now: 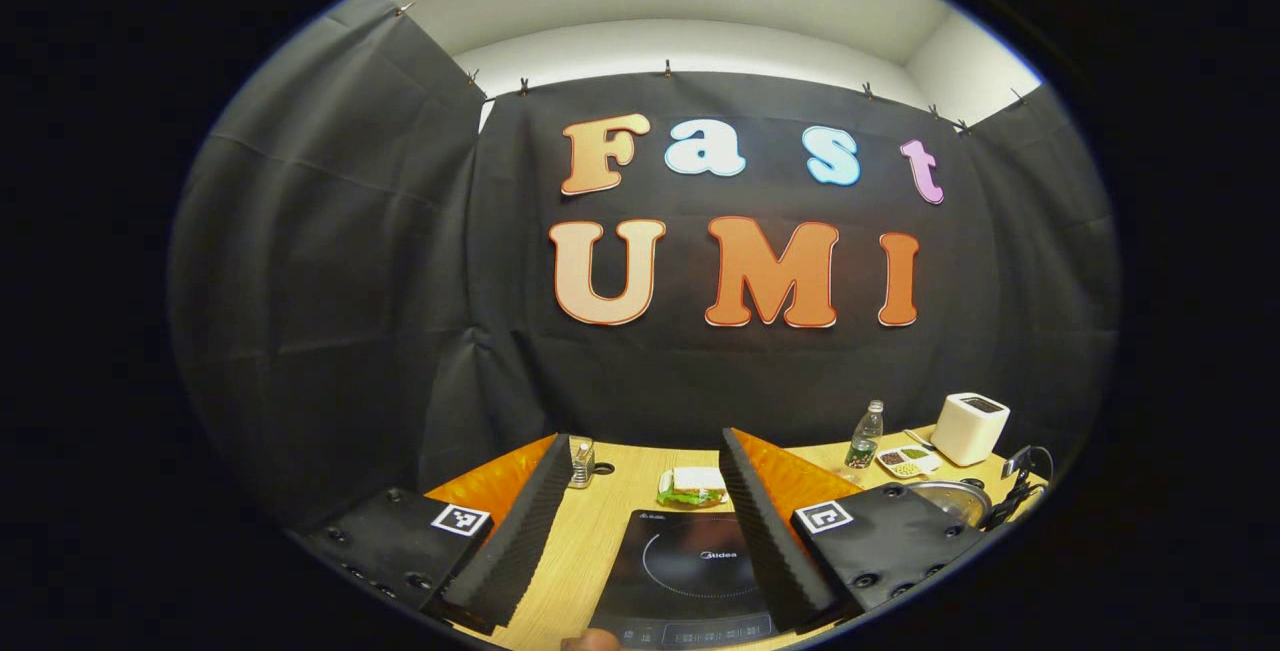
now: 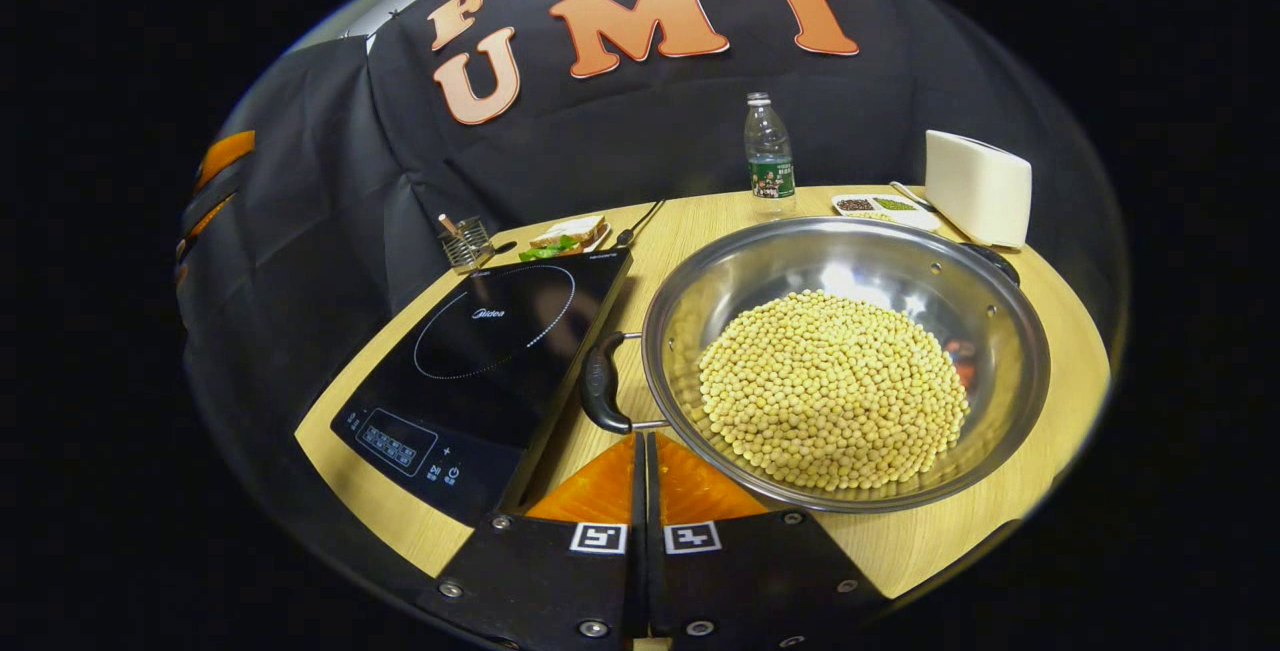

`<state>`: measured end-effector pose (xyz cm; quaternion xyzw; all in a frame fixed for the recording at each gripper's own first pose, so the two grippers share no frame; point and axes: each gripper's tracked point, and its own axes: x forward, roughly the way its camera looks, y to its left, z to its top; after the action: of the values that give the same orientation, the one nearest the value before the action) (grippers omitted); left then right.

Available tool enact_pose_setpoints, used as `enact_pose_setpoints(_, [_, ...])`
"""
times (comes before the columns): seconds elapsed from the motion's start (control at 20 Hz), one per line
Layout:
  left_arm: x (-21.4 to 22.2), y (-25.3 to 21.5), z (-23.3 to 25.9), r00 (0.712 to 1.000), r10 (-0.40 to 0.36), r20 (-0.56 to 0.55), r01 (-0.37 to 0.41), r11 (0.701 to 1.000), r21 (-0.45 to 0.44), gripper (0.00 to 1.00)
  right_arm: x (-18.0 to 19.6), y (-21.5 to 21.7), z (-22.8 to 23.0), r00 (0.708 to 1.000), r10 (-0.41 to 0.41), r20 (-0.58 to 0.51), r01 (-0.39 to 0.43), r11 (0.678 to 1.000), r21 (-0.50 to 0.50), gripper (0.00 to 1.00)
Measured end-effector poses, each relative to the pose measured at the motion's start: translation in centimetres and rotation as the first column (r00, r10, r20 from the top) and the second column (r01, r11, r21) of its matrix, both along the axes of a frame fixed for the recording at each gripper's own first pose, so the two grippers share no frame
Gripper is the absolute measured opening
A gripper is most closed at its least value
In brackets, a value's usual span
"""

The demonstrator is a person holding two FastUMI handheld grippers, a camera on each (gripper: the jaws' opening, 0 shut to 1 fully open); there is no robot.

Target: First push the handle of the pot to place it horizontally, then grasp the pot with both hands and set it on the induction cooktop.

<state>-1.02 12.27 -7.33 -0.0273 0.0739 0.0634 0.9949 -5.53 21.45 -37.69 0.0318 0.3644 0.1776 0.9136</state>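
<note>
Here the steel pot, heaped with yellow soybeans, sits on the wooden table just beside the right edge of the black induction cooktop; its dark side handle faces the cooktop and a second handle shows at the far rim, near a white toaster. In the right gripper view, the right gripper has its fingers pressed together with nothing between them, their tips just below the near handle and close to the pot's rim. Closed fingers make a blunt pusher, which suits the first step of nudging a handle rather than grasping, so I judge the pushing step is in hand or about to start; whether the tips touch the handle I cannot tell. In the left gripper view, the left gripper is held wide open above the cooktop, with the pot's rim off to its right, apparently kept ready for the two-handed lift. Further back stand a water bottle, a sandwich on a plate, a small tray of beans and a wire holder. The pot is not yet on the cooktop.
</note>
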Motion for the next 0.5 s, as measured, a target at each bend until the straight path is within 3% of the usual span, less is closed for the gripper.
enact_pose_setpoints(0.5, [0.5,1.2,-0.8,1.0,0.005,-0.01,-0.005,1.0,-0.008,0.95,1.5,1.9,-0.7,0.999,-0.048,-0.016,0.048,0.998,0.027,0.0])
